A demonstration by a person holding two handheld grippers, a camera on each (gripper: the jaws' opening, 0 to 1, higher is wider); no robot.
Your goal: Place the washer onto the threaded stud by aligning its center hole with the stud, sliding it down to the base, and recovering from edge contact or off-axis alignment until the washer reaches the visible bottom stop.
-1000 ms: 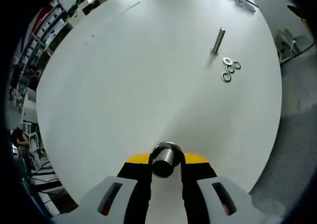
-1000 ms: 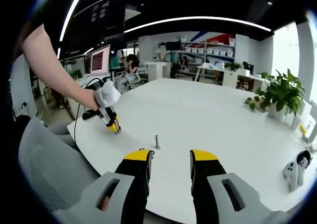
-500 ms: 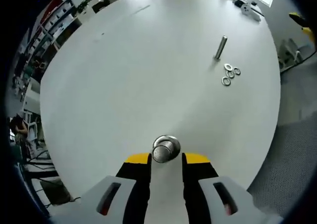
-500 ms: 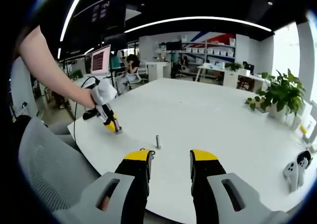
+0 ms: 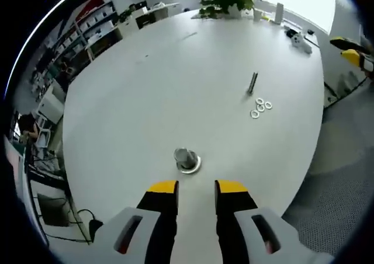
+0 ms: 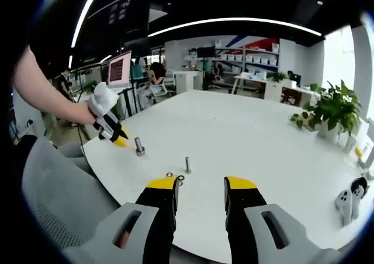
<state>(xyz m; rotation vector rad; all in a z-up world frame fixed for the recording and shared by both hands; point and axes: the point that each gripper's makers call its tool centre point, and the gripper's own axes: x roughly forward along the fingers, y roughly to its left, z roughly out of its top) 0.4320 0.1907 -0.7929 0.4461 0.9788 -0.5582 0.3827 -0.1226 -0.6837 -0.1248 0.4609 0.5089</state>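
The jaws of the left gripper (image 5: 196, 188) stood apart with nothing between them, low in the frame, just short of a stub bolt (image 5: 186, 158) that stood on its wide flange on the white desk (image 5: 128, 100). The right gripper (image 6: 200, 185) also held its jaws apart and empty at the bottom centre of the right gripper view.

In the left gripper view, right of centre, the threaded stud (image 5: 253, 82) stood on the desk, its long axis running up from the surface and leaning slightly toward the frame's upper right, likely from the lens. Just below it lay 4 washers (image 5: 260, 107), flat and clustered, none on the stud. In the right gripper view the same stud (image 6: 187, 164) rose upright, with the washers just beside the left jaw tip.

Judged from this, the pick had not begun. To do it well, a gripper should pinch 1 washer by its edge, carry it level over the stud tip, and lower it along the vertical axis.
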